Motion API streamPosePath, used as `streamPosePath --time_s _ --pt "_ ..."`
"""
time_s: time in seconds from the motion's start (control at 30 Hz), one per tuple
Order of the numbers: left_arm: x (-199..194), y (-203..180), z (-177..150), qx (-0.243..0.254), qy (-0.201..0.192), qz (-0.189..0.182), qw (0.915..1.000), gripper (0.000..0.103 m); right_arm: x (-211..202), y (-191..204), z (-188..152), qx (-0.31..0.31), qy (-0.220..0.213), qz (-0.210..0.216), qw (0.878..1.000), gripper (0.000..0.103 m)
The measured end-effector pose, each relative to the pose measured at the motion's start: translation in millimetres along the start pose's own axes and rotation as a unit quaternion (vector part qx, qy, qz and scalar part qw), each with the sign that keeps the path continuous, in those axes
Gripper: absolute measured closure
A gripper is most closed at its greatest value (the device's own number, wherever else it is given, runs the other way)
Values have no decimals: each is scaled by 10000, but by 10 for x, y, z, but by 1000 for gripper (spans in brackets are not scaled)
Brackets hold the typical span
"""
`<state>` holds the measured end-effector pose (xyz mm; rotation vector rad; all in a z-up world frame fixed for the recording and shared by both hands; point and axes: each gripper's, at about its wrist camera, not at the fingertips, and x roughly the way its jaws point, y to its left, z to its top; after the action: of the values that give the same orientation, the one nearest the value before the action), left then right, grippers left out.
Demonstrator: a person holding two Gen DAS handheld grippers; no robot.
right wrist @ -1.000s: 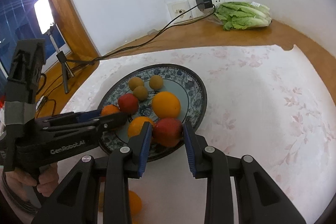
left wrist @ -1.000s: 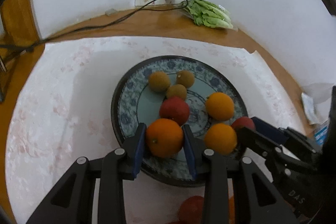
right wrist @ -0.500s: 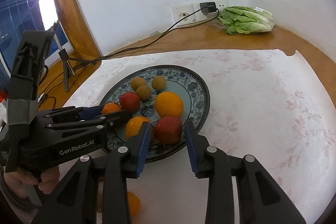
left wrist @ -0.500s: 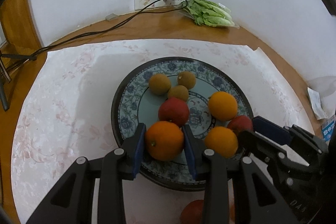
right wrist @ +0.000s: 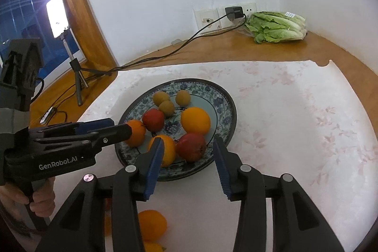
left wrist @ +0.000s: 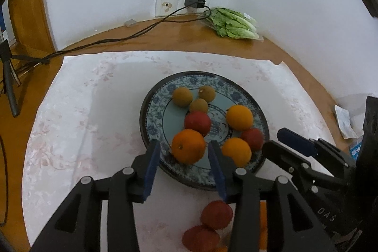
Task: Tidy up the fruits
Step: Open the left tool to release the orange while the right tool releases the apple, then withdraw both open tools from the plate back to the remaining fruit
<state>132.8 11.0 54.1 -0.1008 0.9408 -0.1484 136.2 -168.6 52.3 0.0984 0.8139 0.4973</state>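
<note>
A blue patterned plate [left wrist: 163, 96] [right wrist: 224, 98] holds three oranges, two red apples and three small brown fruits. My left gripper [left wrist: 184, 152] is open, its pads apart from the near orange [left wrist: 188, 146] that rests on the plate. My right gripper [right wrist: 187, 150] is open around a red apple [right wrist: 191, 147] on the plate's near rim, not touching it. Loose red apples [left wrist: 216, 217] and an orange [right wrist: 151, 224] lie on the cloth under the grippers.
A white floral cloth [right wrist: 295, 134] covers the wooden table. A bag of lettuce [right wrist: 276, 26], wall sockets and a black cable [left wrist: 132, 36] are at the back. A lamp on a tripod [right wrist: 75, 67] stands at the left.
Both grippers have opened, letting go of the orange and the apple on the plate, and have pulled back and up a little.
</note>
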Motion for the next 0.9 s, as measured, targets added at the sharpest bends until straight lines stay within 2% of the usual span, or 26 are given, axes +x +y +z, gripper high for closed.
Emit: streamPosePath --time_s 0.33,0.77,0.9 --pt "-172 -96 -228 23 193 -347 9992 56 -287 70 -39 59 82 -80 9999 59" --pt "-237 -241 -480 317 317 -405 9982 56 -496 104 -213 184 175 -130 9996 59" --pt "-198 -273 -518 419 367 -300 9980 56 -528 102 -244 211 174 -119 9996 59"
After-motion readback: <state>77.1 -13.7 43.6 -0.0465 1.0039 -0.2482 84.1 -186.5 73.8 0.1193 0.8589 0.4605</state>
